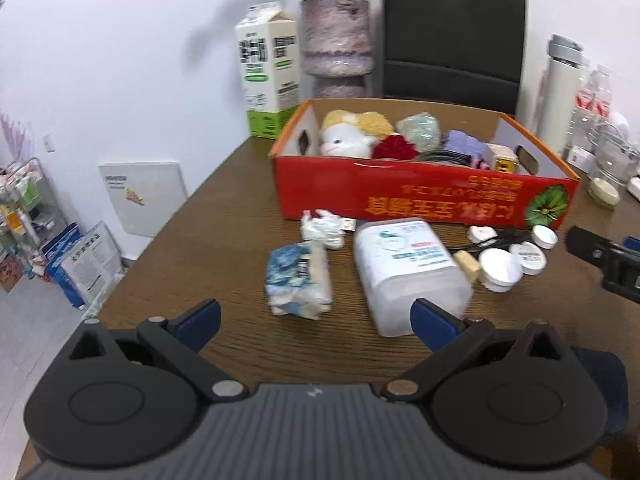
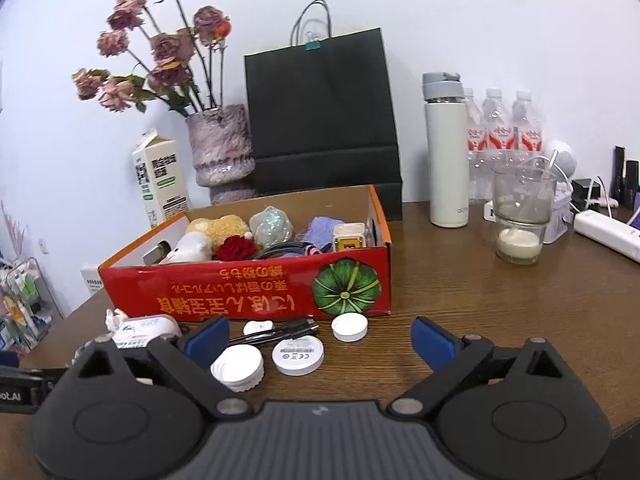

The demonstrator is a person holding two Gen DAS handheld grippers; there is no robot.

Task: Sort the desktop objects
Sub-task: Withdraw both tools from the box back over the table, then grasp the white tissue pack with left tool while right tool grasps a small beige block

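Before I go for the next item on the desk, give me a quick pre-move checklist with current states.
1. Left gripper open and holding nothing: ok.
2. Right gripper open and holding nothing: ok.
3. Target in reach of the left gripper: tissue pack lies just ahead between the fingers: ok.
4. Neighbours clear of the grasp: wipes tub lies close by the right finger: not ok.
5. Room in the red box: already holds a plush toy and other things; free floor space: cannot tell.
6. Cable among the white caps free of tangles: cannot tell.
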